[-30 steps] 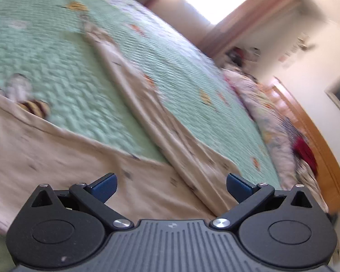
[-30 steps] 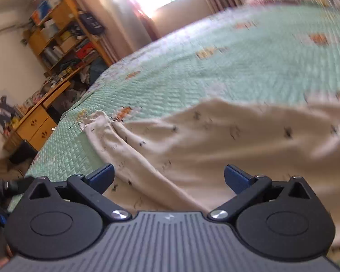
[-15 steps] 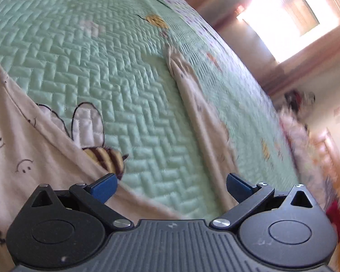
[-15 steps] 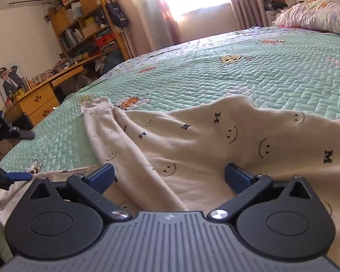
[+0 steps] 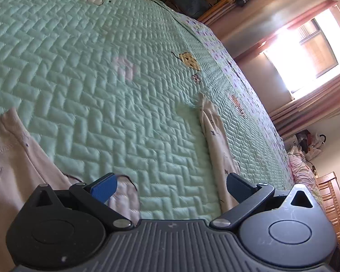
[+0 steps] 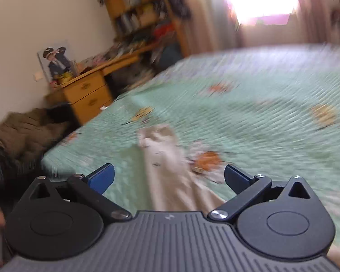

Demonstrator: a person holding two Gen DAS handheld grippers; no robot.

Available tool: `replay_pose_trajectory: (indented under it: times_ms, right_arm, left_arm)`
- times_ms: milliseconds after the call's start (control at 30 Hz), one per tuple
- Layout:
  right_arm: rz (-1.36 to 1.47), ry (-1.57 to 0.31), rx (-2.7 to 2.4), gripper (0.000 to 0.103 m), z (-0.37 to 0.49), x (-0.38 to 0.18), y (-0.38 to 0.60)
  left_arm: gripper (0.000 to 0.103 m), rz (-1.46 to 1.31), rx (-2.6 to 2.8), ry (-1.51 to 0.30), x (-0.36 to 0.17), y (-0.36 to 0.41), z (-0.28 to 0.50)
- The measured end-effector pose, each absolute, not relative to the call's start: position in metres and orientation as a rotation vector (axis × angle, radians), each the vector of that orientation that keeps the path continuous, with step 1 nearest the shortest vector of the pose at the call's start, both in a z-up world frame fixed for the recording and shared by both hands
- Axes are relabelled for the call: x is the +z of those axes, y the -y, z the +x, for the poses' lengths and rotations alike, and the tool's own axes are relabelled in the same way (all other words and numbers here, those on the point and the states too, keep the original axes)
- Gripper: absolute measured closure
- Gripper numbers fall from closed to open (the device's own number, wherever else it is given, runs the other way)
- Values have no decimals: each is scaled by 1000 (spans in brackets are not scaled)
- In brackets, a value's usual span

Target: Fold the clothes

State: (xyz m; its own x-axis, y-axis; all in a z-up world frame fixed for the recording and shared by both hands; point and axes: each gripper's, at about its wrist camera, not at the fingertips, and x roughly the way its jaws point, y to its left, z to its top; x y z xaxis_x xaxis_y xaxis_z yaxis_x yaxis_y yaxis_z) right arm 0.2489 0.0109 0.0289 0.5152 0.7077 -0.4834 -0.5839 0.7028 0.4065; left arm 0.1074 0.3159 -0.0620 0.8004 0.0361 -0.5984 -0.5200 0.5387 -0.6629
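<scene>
Over the green quilted bedspread (image 5: 97, 72) we have the left tool (image 5: 171, 185) low and rolled to one side, so the bed and the bright window (image 5: 306, 52) run on a slant across its view. Its blue-padded fingers (image 5: 104, 188) stand spread wide, nothing between them. The cream garment (image 5: 9, 165) lies flat on the bed: a ribbed cuff or hem end at the left with a small smiley face printed on it, and a long narrow sleeve (image 5: 217, 140) running away up the bedspread on the right. An embroidered bee shows under the left finger, and another far up the quilt.

The right tool (image 6: 168, 176) is level, pointing down the bed toward a wooden desk (image 6: 88, 90) and cluttered shelves (image 6: 142, 6); the whole view is smeared with blur. Its fingers (image 6: 102, 176) are spread wide too, holding nothing. Between them, on the bedspread (image 6: 272, 117), the cream sleeve (image 6: 167, 158) stretches away with its cuff at the far end. A poster of a figure in uniform and cap leans on the wall by the desk. We can read no lettering in either view.
</scene>
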Motion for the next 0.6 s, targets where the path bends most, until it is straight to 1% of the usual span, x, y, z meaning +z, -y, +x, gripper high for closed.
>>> replay_pose_trajectory:
  times_ms: [100, 200, 267, 333, 367, 400, 467, 600]
  right_arm:
    - [276, -801, 867, 1, 309, 17, -54]
    - [356, -886, 889, 1, 356, 4, -87]
    - [348, -929, 887, 1, 382, -6, -104]
    - [310, -966, 894, 7, 402, -16, -118]
    - [290, -970, 881, 14, 411, -19, -122]
    - [289, -981, 884, 17, 419, -24, -124]
    - [298, -1011, 903, 20, 434, -33, -128]
    - [251, -1037, 927, 20, 456, -47, -142]
  left_arm:
    - [1, -927, 336, -566, -64, -318, 108]
    - [1, -896, 295, -576, -68, -317, 108]
    - [1, -896, 269, -574, -71, -318, 106]
    - [1, -914, 247, -561, -73, -321, 105]
    - [1, -922, 237, -555, -74, -323, 104]
    - [1, -930, 227, -548, -75, -325, 103]
    - [1, -936, 209, -541, -77, -328, 104]
    - [1, -941, 185, -541, -81, -330, 106]
